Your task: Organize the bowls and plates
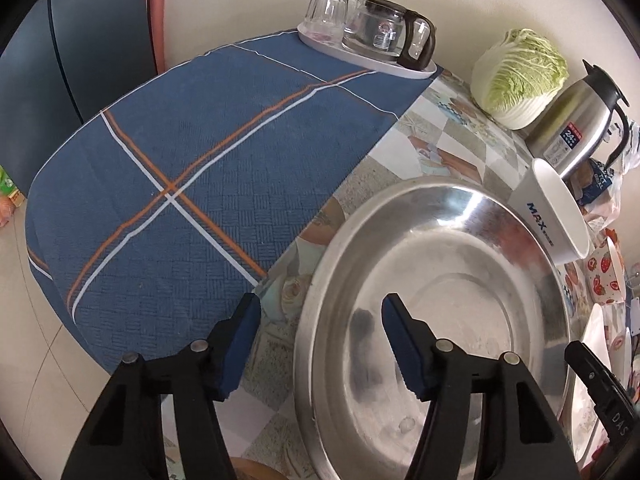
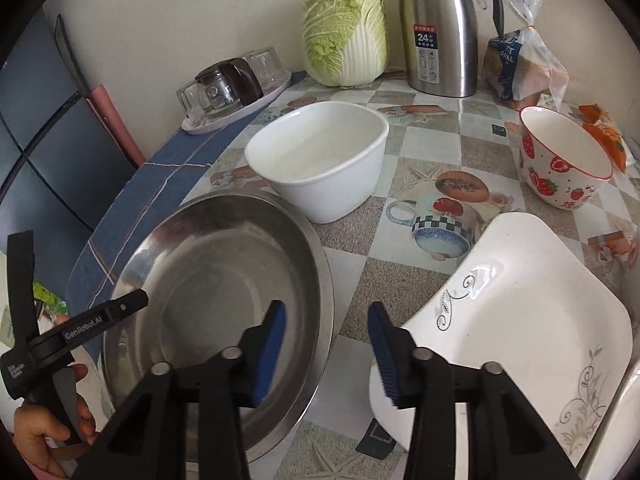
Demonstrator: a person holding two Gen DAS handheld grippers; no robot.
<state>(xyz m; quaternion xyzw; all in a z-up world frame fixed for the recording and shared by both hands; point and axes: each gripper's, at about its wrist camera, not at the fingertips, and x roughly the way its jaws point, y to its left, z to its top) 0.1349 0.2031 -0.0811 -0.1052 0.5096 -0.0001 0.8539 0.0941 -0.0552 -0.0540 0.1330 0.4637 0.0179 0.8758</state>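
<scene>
A large steel basin (image 1: 440,280) (image 2: 224,280) sits on the table. My left gripper (image 1: 320,312) is open, its jaws astride the basin's left rim. My right gripper (image 2: 328,320) is open over the table between the basin and a white square plate (image 2: 520,320) with grey scroll print. A white squarish bowl (image 2: 320,160) (image 1: 560,212) stands behind the basin. A strawberry-print bowl (image 2: 564,160) (image 1: 604,276) stands at the far right. The left gripper's body (image 2: 60,340) shows at the right wrist view's left edge.
A blue checked cloth (image 1: 180,184) covers the table's left part. A tray with glasses and a glass pot (image 1: 376,36) (image 2: 232,88), a cabbage (image 2: 344,28) (image 1: 520,76), a steel thermos jug (image 2: 444,28) (image 1: 576,128) and a bread bag (image 2: 520,64) stand along the wall.
</scene>
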